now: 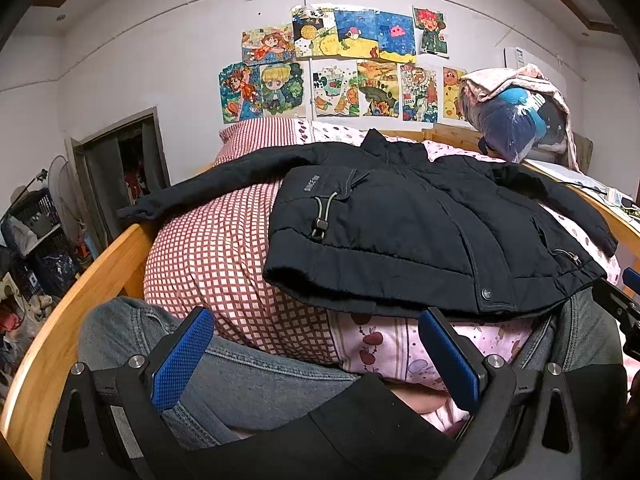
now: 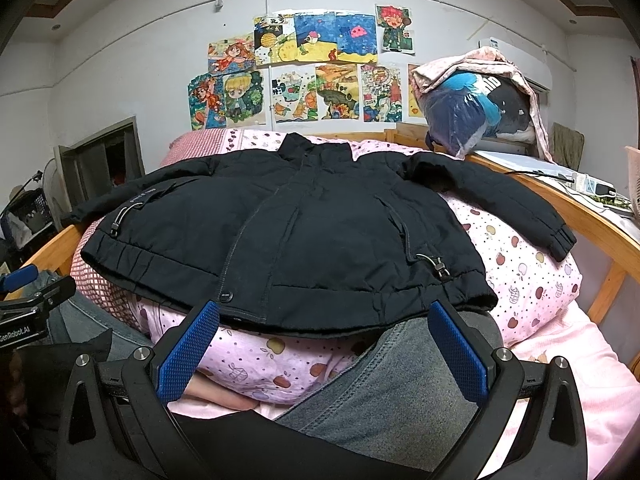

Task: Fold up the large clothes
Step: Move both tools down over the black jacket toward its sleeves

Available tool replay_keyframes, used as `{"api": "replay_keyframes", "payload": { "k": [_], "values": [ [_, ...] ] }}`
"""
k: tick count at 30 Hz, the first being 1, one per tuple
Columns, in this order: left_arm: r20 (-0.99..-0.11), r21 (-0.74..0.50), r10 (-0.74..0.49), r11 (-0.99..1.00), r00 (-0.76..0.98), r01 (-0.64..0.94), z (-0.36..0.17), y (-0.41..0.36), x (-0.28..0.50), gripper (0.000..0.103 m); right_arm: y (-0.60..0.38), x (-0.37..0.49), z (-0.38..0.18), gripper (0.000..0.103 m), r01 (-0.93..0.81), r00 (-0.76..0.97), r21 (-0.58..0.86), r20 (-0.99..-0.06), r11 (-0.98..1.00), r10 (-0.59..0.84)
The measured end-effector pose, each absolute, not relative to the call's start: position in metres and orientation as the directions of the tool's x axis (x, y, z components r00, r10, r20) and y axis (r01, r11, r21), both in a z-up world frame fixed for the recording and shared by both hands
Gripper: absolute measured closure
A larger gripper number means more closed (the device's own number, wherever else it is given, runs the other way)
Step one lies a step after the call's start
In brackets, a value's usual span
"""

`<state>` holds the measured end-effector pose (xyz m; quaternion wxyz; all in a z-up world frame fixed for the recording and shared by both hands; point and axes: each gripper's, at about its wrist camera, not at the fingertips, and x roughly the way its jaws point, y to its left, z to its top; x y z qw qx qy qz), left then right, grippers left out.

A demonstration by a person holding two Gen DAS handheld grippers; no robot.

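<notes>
A large black padded jacket [image 1: 400, 224] lies front up and spread flat on a heaped quilt, collar toward the wall, both sleeves stretched out to the sides. It also shows in the right wrist view [image 2: 320, 232]. My left gripper [image 1: 316, 356] is open and empty, held just short of the jacket's hem on its left half. My right gripper [image 2: 324, 352] is open and empty, just short of the hem at its right half. Both hover over the person's jeans-clad legs [image 2: 384, 384].
The quilt [image 1: 208, 256] is red-checked and pink with apple print [image 2: 520, 272], inside a wooden bed frame [image 1: 80, 292]. A bagged bundle of clothes [image 2: 476, 108] sits at the back right. A desk [image 2: 560, 184] flanks the right side, crates and clutter [image 1: 32, 240] the left.
</notes>
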<state>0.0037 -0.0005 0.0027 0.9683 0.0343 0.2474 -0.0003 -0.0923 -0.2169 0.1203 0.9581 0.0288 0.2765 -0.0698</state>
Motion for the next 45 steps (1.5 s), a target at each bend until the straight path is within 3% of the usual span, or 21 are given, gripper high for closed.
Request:
{"api": "replay_keyframes", "payload": {
  "k": [10,22,39,45],
  "values": [
    [-0.464,0.072,0.009,0.997,0.886,0.028,0.013,-0.003,0.009,0.0,-0.217,-0.086,0.13,0.001,0.124,0.842,-0.015,-0.527,0.992,-0.113],
    [-0.439,0.075,-0.012,0.996,0.898,0.05,0.036,-0.022,0.042,0.0,-0.225,-0.061,0.176,0.001,0.12,0.88,-0.067,-0.455,0.99,-0.138],
    [-0.419,0.156,-0.083,0.974,0.904,0.162,0.074,-0.076,0.127,0.0,-0.253,0.016,0.212,0.001,0.197,0.855,-0.082,-0.473,0.977,-0.212],
    [-0.455,0.162,-0.116,0.964,0.883,0.21,0.073,-0.097,0.165,0.0,-0.278,0.044,0.209,0.001,0.252,0.829,-0.073,-0.499,0.965,-0.254]
  ]
}}
